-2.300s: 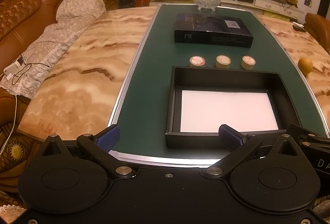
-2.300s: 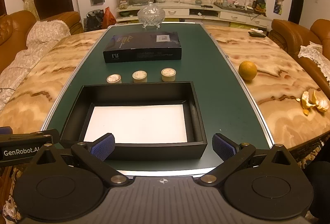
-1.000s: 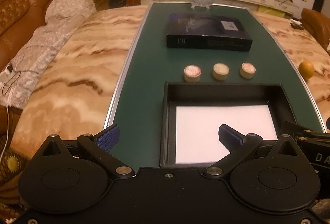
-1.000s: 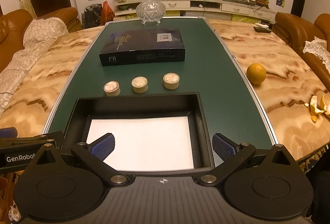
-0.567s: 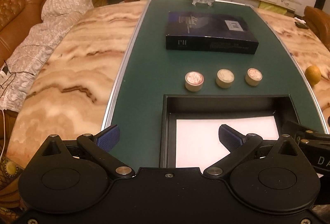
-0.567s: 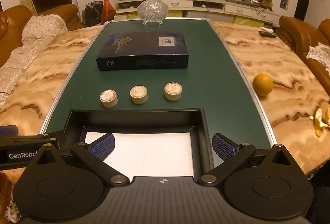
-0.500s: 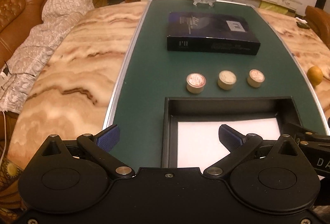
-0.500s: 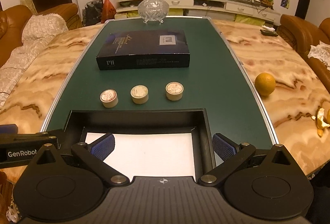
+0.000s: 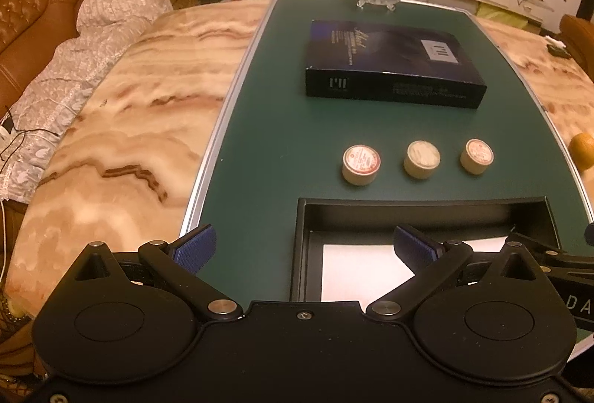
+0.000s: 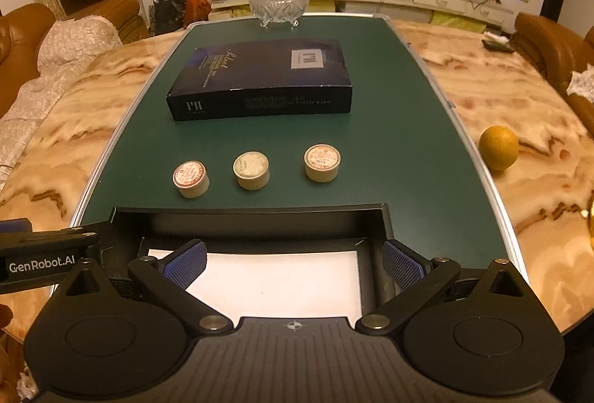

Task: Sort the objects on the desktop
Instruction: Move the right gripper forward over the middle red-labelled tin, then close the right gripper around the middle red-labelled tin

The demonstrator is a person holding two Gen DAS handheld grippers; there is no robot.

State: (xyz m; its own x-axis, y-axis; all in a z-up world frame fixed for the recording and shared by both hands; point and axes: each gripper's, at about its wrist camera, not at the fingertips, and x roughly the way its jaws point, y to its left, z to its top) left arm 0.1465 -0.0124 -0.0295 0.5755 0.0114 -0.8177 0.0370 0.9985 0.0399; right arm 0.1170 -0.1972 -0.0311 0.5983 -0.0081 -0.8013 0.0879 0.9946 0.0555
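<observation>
Three small round cream tins stand in a row on the green mat: the left tin (image 9: 361, 164) (image 10: 191, 178), the middle tin (image 9: 422, 159) (image 10: 251, 170) and the right tin (image 9: 477, 156) (image 10: 322, 162). Just in front of them lies an open black tray (image 9: 419, 210) (image 10: 252, 217) with a white bottom. Behind them rests a dark blue box (image 9: 393, 63) (image 10: 261, 80). My left gripper (image 9: 304, 249) is open over the tray's left front corner. My right gripper (image 10: 293, 264) hangs open above the tray. Nothing is between either pair of fingers.
A lidded glass bowl (image 10: 278, 0) stands at the mat's far end. An orange (image 10: 498, 147) lies on the marble table right of the mat. A brown sofa with a pale throw (image 9: 92, 43) runs along the left. A TV cabinet lines the far wall.
Both grippers have moved forward over the tray toward the tins, so the tins and the blue box look nearer. Both stay open and empty.
</observation>
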